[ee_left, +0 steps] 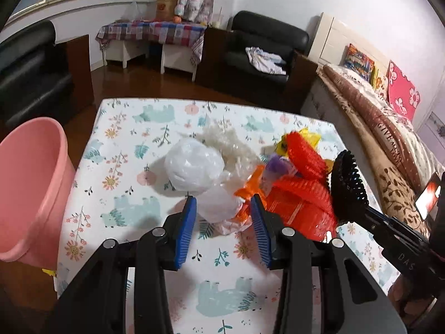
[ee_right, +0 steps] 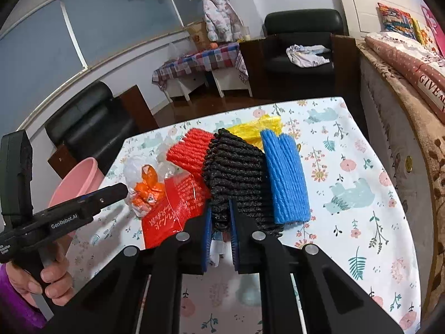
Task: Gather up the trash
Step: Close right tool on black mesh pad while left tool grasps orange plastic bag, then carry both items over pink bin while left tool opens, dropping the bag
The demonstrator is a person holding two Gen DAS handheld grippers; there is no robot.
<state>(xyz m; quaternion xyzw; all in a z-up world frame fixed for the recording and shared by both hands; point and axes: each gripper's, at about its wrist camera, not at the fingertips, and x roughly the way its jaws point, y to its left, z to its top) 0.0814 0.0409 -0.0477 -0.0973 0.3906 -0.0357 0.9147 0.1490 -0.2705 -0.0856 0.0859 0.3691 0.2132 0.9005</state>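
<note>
A trash pile lies on the floral table point(ee_left: 133, 150): a white plastic bag ball point(ee_left: 194, 167), an orange wrapper point(ee_left: 250, 186), red foam net point(ee_left: 303, 161) and a red packet point(ee_left: 300, 211). My left gripper point(ee_left: 222, 208) is open, its blue pads either side of the white plastic and orange wrapper. My right gripper point(ee_right: 219, 222) is shut on a black foam net point(ee_right: 236, 178), held above the table; the net shows in the left wrist view point(ee_left: 347, 183) too. Beside it in the right wrist view are a blue foam net point(ee_right: 286, 175), red foam net point(ee_right: 192, 150), yellow net point(ee_right: 258, 128), red packet point(ee_right: 175, 211) and orange wrapper point(ee_right: 147, 192).
A pink bucket point(ee_left: 30, 189) stands off the table's left edge; it also shows in the right wrist view point(ee_right: 78, 181). Black armchairs point(ee_left: 264, 47), a checked-cloth table point(ee_left: 153, 30) and a bed point(ee_left: 389, 128) on the right surround the table.
</note>
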